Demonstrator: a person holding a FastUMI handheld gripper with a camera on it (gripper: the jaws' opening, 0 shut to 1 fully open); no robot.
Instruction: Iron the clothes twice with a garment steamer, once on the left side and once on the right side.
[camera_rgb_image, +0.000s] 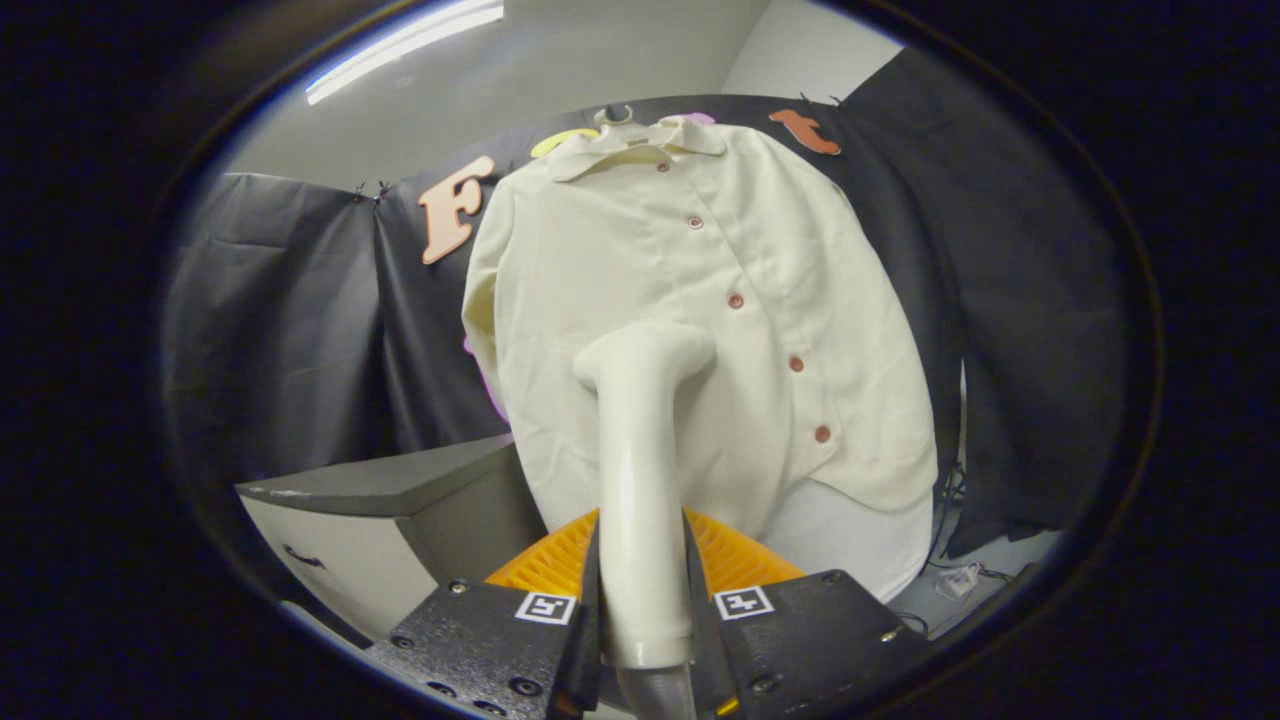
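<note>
Gripper (640, 590) clamped on the steamer (640, 470), both fingers pressed against the sides of its handle. Handle rose upright from between the fingers, then bent at the top into a head (650, 352) turned toward the shirt (690, 330). Head lay over the shirt's lower left front, just beside the button placket; actual contact with the cloth impossible to judge.

Shirt hung from a hanger (615, 116) at the top of the booth wall (300, 330), collar uppermost, front buttoned with a row of small reddish buttons (735, 300) running down at a slant. One sleeve draped down the side of the shirt nearer the cabinet; hem fell past the steamer head and ended above the fingers. White panel (850, 545) showed under the hem, behind the shirt.

Grey-topped cabinet (390, 480) stood beside the shirt, below the sleeve, with a dark handle on its pale front. Cables and a small plug (958, 580) lay on the floor past the shirt's other side, under the edge of the wall cloth. Ceiling light strip (405, 45) glowed above the shirt, over the wall.

Steamer head sat to the sleeve side of the placket, well below the collar.
</note>
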